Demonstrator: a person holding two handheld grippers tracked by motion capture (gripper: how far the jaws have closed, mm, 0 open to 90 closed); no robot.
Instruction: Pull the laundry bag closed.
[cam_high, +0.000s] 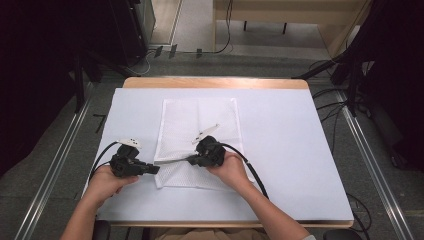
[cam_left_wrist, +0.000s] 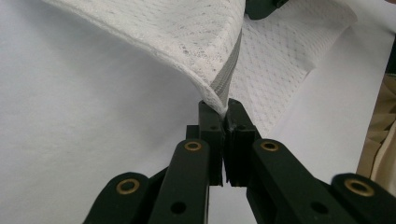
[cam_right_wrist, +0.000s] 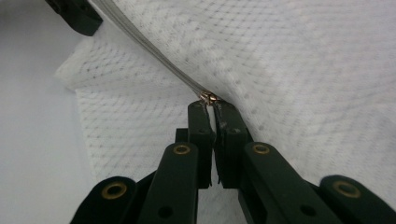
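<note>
High view: white mesh bag lay on the sheet-covered table
Left gripper was clamped on the bag's zipper end; right gripper was pinched on the zipper pull

Mesh bag on white-covered table

A white sheet covers most of a pale wooden table, whose bare far edge shows as a strip beyond the sheet. Grey carpeted floor lies around the table, with a metal rail running along the left side and another rail along the right. Black cables trail over the floor to the right of the table, near dark stands, and light wooden furniture stands at the far end of the room.
</note>
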